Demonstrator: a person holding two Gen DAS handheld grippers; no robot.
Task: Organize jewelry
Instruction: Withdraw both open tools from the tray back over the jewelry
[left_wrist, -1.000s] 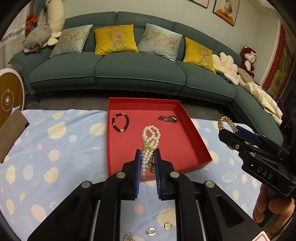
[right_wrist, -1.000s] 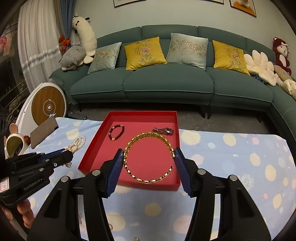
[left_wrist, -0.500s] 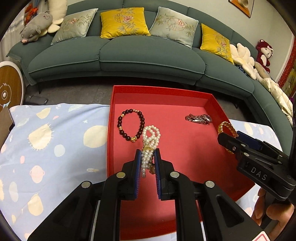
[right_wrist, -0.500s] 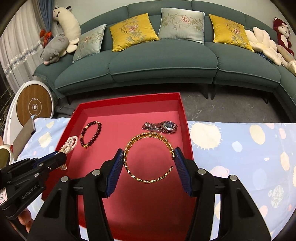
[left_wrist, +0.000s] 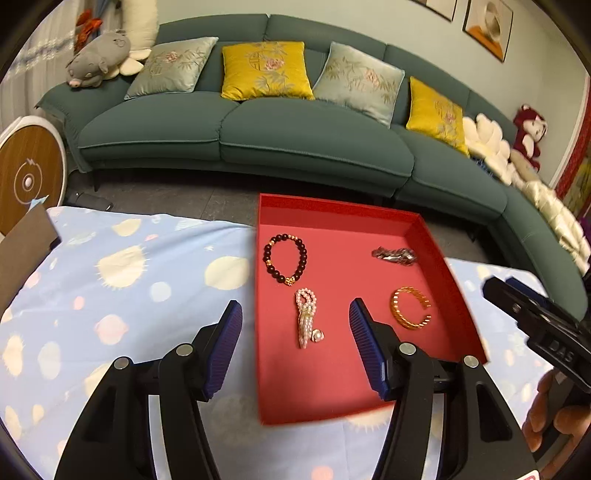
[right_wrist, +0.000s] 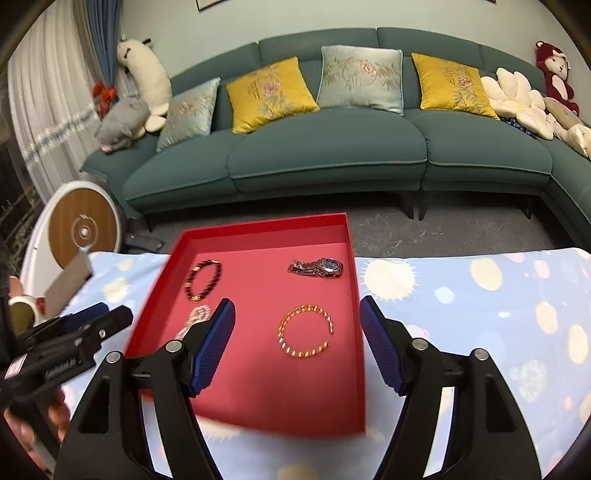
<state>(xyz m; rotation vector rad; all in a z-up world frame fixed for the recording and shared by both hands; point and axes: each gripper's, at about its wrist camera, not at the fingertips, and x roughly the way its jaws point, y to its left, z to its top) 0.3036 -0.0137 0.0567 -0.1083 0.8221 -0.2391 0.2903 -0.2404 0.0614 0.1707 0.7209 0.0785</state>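
A red tray (left_wrist: 454, 280) (right_wrist: 354, 332) lies on the spotted blue cloth. Inside it rest a dark bead bracelet (left_wrist: 285, 261) (right_wrist: 203, 280), a silver watch (left_wrist: 394, 255) (right_wrist: 317, 267), a pearl bracelet (left_wrist: 306, 322) (right_wrist: 195, 318) and a gold bangle (left_wrist: 410, 308) (right_wrist: 306, 331). My left gripper (left_wrist: 295, 347) hovers above the pearl bracelet, its jaws opening, the pearls lying free on the tray floor. My right gripper (right_wrist: 295, 341) hovers above the gold bangle, jaws opening too, the bangle lying loose below them.
A green sofa (left_wrist: 288, 133) with yellow and grey cushions runs behind the table. A round white and wood device (left_wrist: 27, 177) stands at the left. A brown card (left_wrist: 22, 251) lies on the cloth's left edge. A hand (left_wrist: 554, 410) holds the right gripper.
Both grippers let go: the pearl bracelet and the gold bangle now lie on the tray floor. Both sets of jaws spread apart and the cameras pulled back over the tray.
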